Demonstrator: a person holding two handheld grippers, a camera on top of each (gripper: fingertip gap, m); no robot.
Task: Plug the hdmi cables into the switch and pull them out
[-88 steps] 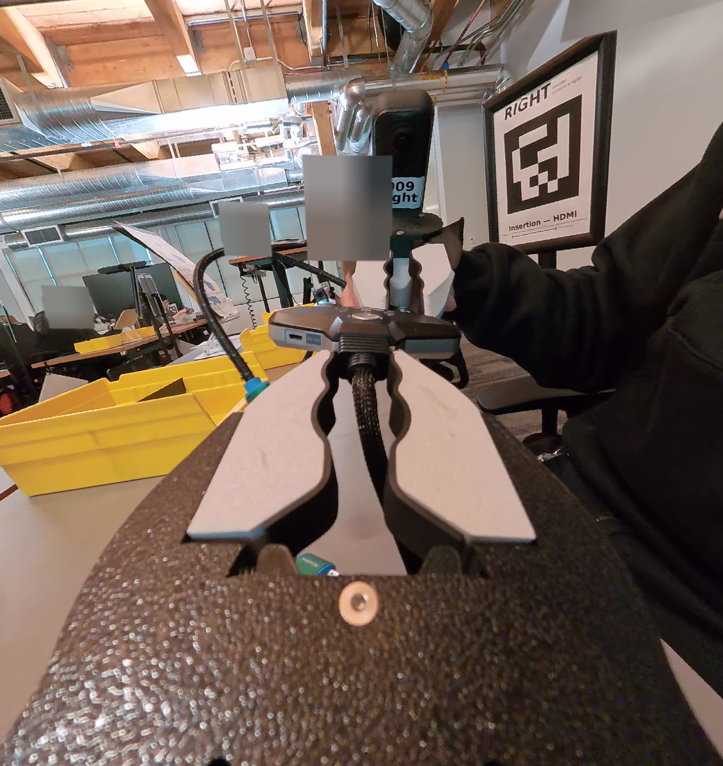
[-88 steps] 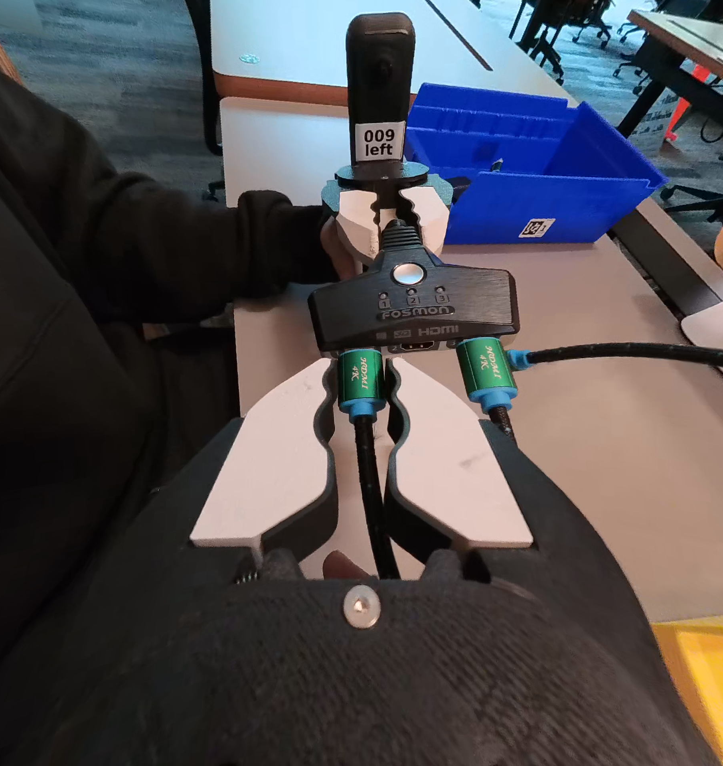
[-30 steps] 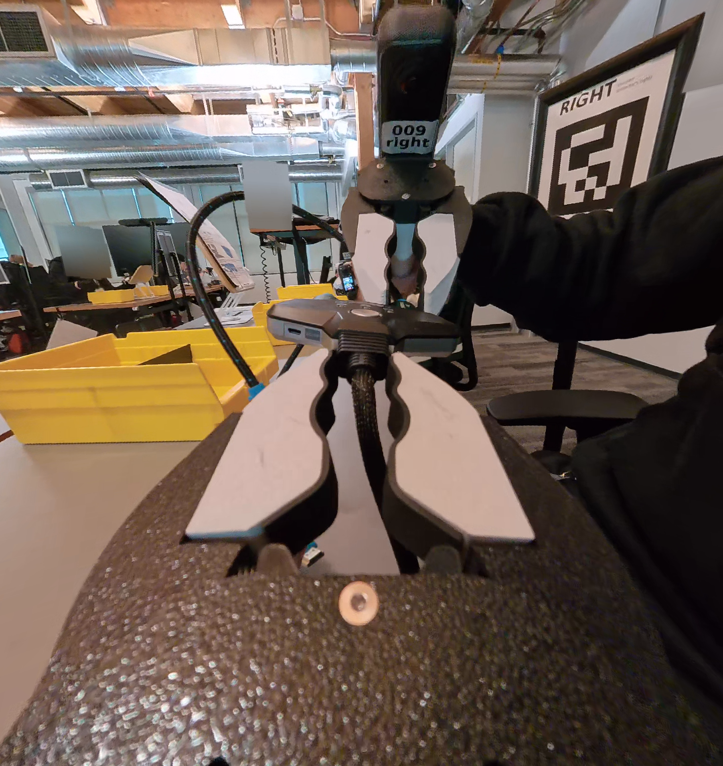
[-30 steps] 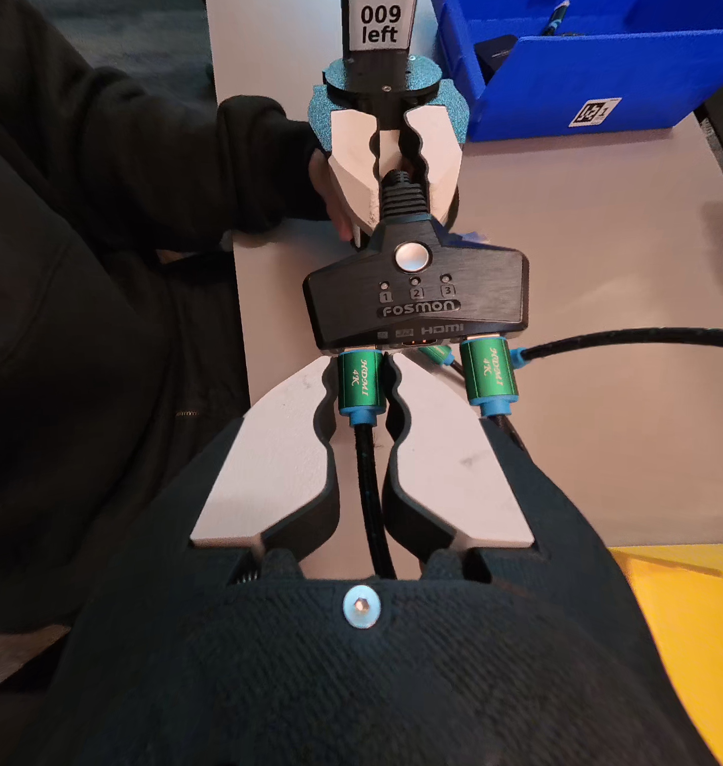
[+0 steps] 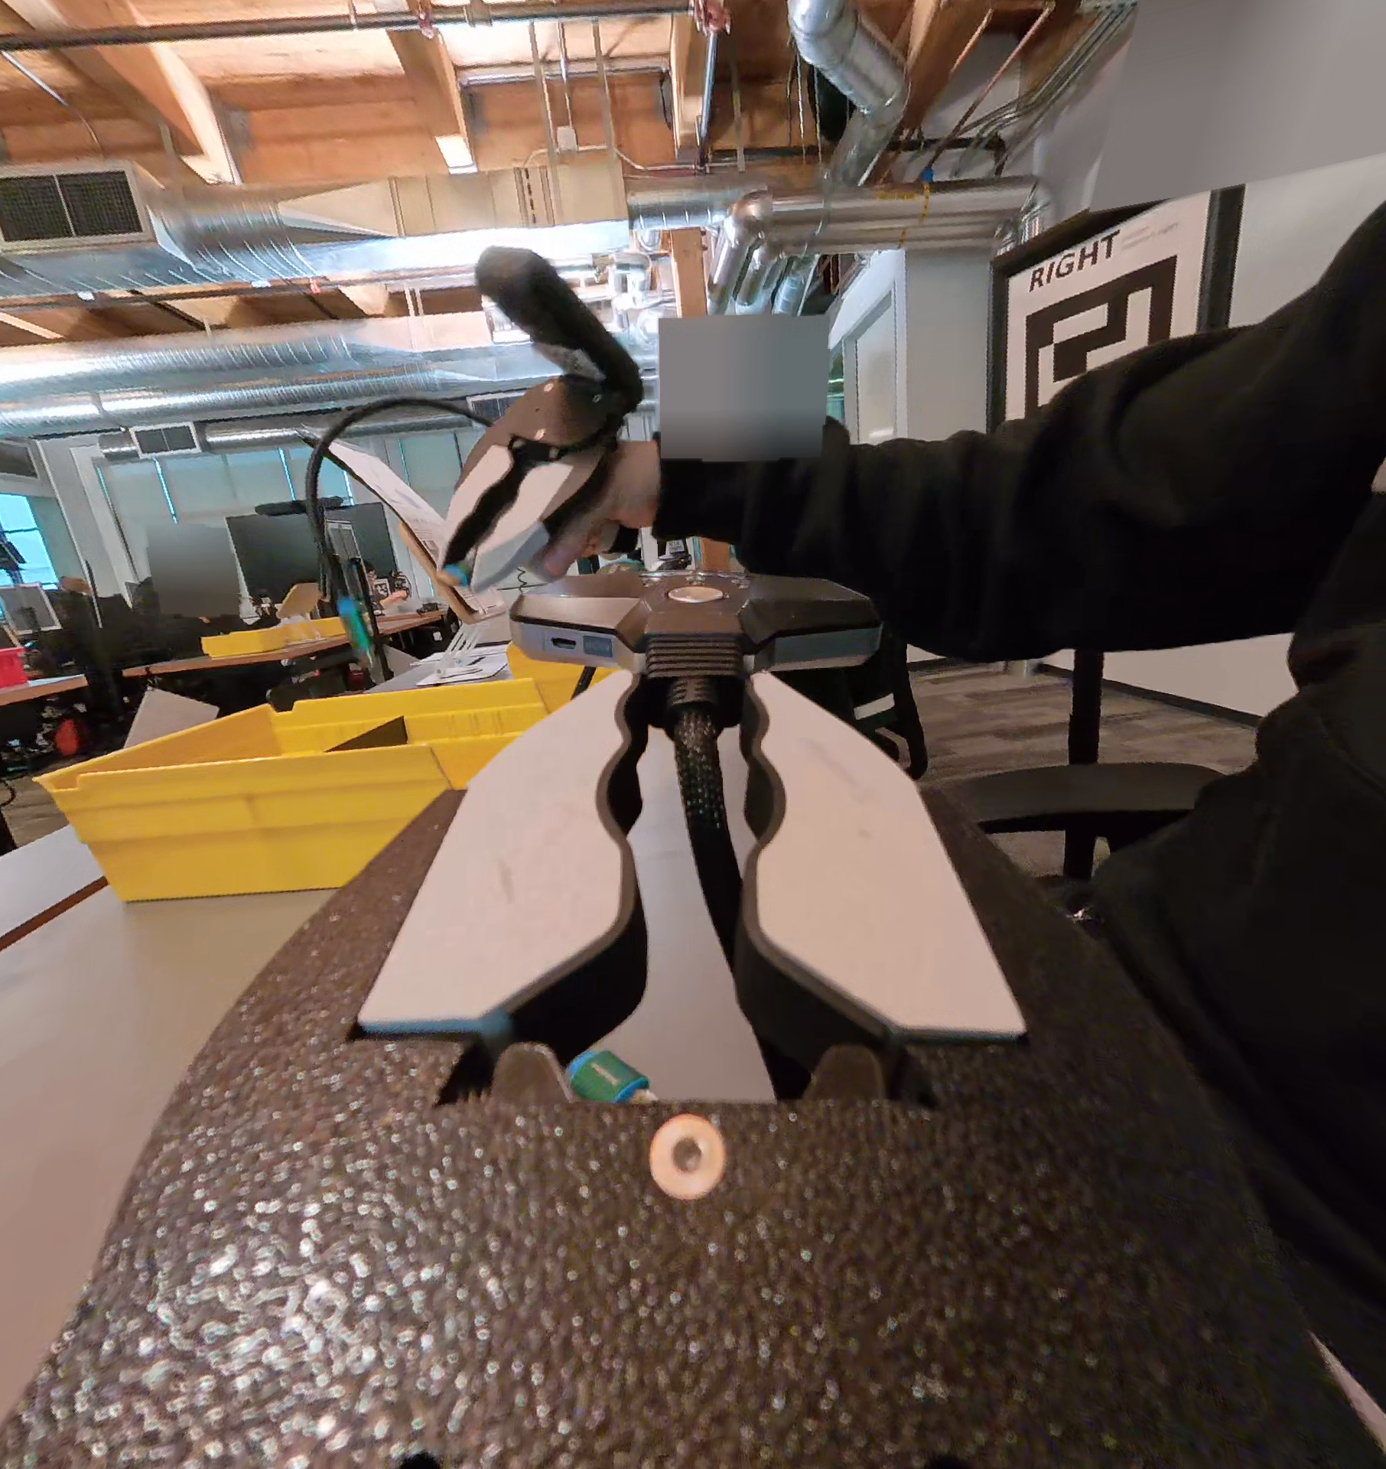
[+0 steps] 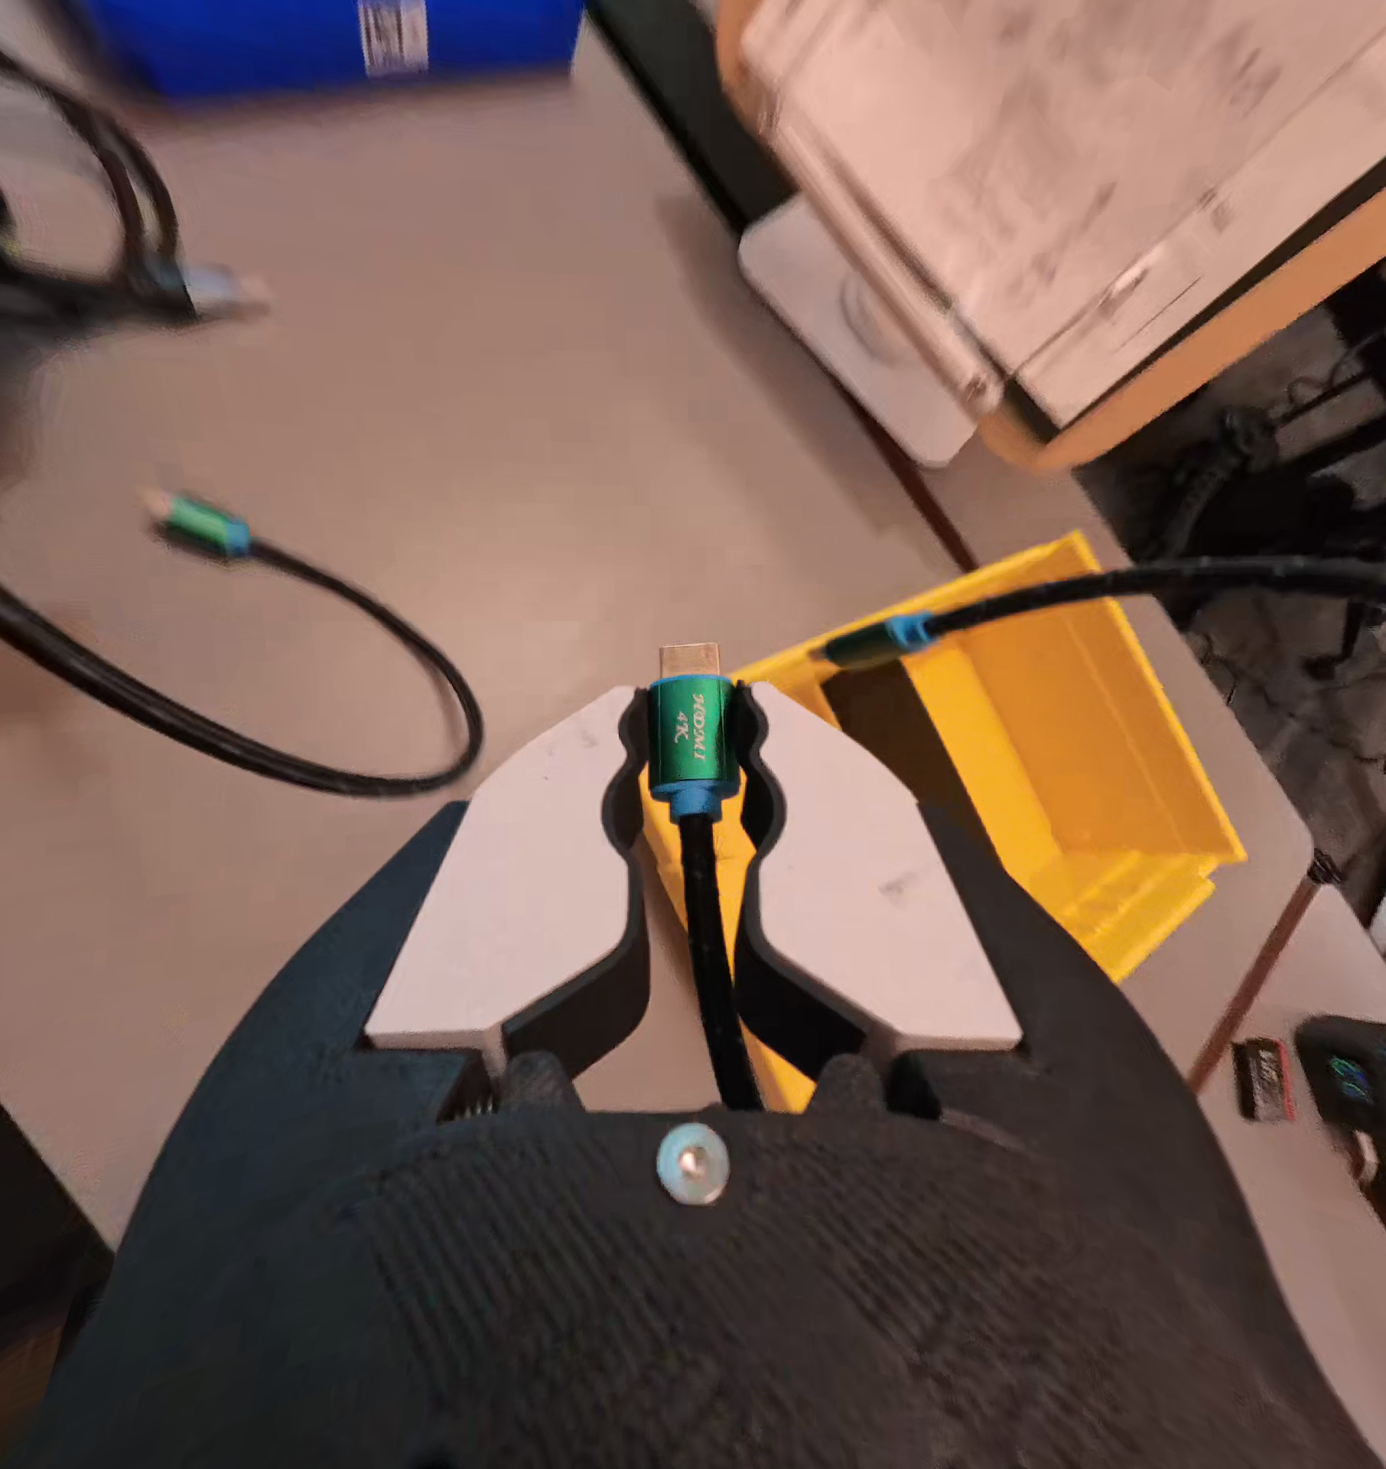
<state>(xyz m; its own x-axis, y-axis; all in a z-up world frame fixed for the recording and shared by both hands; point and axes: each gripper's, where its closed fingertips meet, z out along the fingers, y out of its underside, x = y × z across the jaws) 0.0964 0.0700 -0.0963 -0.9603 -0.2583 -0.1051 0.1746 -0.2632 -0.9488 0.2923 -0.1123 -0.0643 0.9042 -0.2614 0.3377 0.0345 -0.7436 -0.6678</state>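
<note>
The left gripper [image 5: 694, 699] is holding the switch [image 5: 694, 620] by its thick black cord w/ jaws squeezed tight, & the right gripper [image 6: 694, 699] is pinching a green hdmi plug [image 6: 688, 735], pulled out, over the counter [image 6: 515, 397] by a yellow bin [image 6: 1071, 795].

Beige table [image 6: 515, 334]; yellow bin [image 6: 1071, 779]; loose green-plug cable [image 6: 197, 525]; blue bin [image 6: 276, 40].

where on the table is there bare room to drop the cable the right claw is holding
Bare table lies between the blue bin and the loose green plug, ahead of the right claw. Crowded: the cable loop at the left, the yellow bin at the right, with another cable crossing above it.
</note>
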